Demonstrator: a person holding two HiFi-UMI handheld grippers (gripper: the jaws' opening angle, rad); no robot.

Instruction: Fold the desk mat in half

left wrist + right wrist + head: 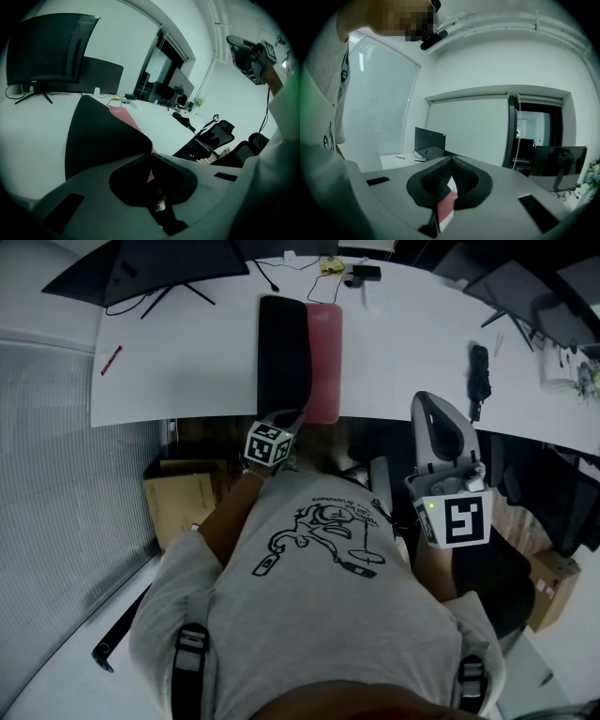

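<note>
Hidden: near edge of desk mat [286,352], pinched tight in left gripper [152,152].
Free: right gripper [451,161] is closed, nothing held.
Counted: one mat, two grippers.

desk mat [323,362]: smooth pink face, matt black underside; desk [187,362]: smooth white; box [183,502]: cardboard.

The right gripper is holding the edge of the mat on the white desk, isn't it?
No. It is the left gripper that holds the edge of the mat on the white desk; the left gripper view shows the mat caught in its shut jaws.
</note>
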